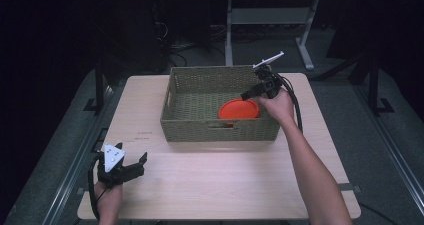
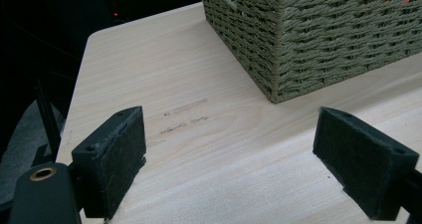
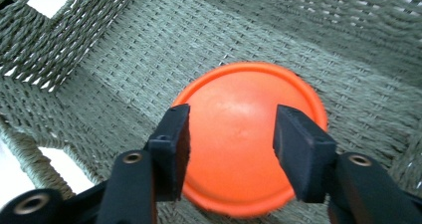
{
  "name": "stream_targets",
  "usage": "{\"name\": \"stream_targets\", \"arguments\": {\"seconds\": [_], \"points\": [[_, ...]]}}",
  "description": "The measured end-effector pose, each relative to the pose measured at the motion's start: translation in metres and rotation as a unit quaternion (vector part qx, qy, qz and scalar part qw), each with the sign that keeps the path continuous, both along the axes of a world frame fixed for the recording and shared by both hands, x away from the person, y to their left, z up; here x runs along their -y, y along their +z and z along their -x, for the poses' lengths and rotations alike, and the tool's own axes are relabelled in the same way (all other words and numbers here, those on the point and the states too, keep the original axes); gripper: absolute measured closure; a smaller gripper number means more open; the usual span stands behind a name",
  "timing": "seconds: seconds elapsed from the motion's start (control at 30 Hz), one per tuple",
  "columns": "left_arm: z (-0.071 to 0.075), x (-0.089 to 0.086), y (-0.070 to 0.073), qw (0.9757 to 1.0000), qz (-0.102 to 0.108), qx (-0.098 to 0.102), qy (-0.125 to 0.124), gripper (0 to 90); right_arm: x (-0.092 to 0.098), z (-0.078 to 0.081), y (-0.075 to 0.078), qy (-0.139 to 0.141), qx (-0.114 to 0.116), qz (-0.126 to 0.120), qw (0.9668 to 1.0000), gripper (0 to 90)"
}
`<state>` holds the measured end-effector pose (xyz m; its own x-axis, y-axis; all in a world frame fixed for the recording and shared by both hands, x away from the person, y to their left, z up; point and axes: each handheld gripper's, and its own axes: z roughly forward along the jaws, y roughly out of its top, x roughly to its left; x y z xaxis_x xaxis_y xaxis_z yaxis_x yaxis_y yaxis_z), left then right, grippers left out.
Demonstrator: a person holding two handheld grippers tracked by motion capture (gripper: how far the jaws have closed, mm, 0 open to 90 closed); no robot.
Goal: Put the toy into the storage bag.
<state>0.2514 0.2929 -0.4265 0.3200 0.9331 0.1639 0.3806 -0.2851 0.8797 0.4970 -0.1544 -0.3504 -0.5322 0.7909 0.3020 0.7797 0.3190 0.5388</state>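
Observation:
An orange round disc (image 1: 238, 108) lies flat on the floor of a green woven basket (image 1: 192, 125), toward its right front. In the right gripper view the orange disc (image 3: 234, 134) sits below and beyond my right gripper (image 3: 231, 144), whose black jaws stand apart above it with nothing pressed between them. From above, my right gripper (image 1: 250, 92) reaches over the basket's right rim. My left gripper (image 1: 139, 165) rests over the table's front left, jaws spread wide; in the left gripper view my left gripper (image 2: 231, 157) has only bare wood between its pads.
The basket (image 2: 318, 40) stands at the back centre of a light wooden table (image 1: 225, 180). Table legs and cables (image 1: 295, 105) lie beyond the far edge in the dark. Faint marks (image 2: 186, 117) show on the wood near the left gripper.

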Motion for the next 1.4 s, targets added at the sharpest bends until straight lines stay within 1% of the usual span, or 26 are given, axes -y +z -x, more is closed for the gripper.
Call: {"name": "stream_targets", "arguments": {"seconds": [0.13,0.3,0.43,0.5,0.57,0.73,0.87,0.93,1.13,1.23,1.33,1.4], "points": [[0.000,0.000,0.000,1.0000,0.000,0.000,0.000,12.8,0.001,0.001,0.000,0.001,-0.004,-0.007,1.0000,43.0],[0.000,0.000,0.000,1.0000,-0.001,0.000,0.000,12.8,0.002,0.003,0.003,0.011,-0.010,-0.028,0.9995,38.8],[0.001,0.000,0.000,1.0000,0.001,0.000,0.001,12.8,0.001,0.005,0.005,0.015,-0.009,-0.032,0.9993,36.3],[0.001,0.000,0.000,1.0000,-0.002,0.000,-0.001,12.8,0.001,0.008,0.008,0.019,-0.010,-0.037,0.9991,34.8],[0.000,0.001,0.000,1.0000,0.000,0.000,0.000,12.8,0.001,0.009,0.009,0.020,-0.007,-0.037,0.9991,34.1],[0.001,0.001,0.000,1.0000,-0.002,0.000,0.000,12.8,0.003,0.013,0.013,0.027,-0.006,-0.052,0.9983,32.7],[0.001,0.000,0.000,1.0000,-0.002,0.001,0.001,12.8,0.005,0.016,0.016,0.030,-0.002,-0.056,0.9980,31.5],[0.001,0.001,0.000,1.0000,-0.003,0.001,0.000,12.8,0.006,0.018,0.017,0.030,-0.001,-0.062,0.9976,31.0],[0.001,0.001,0.000,1.0000,-0.001,0.001,0.001,12.8,0.010,0.023,0.019,0.031,0.000,-0.068,0.9972,29.6],[0.002,0.000,0.001,1.0000,-0.005,-0.001,0.001,12.8,0.012,0.026,0.021,0.031,0.003,-0.072,0.9969,29.1],[0.002,0.000,0.001,1.0000,-0.005,0.000,0.002,12.8,0.014,0.028,0.022,0.032,0.006,-0.071,0.9969,28.7],[0.002,0.000,0.001,1.0000,-0.005,0.000,0.002,12.8,0.016,0.030,0.022,0.033,0.005,-0.077,0.9965,28.6]]}}
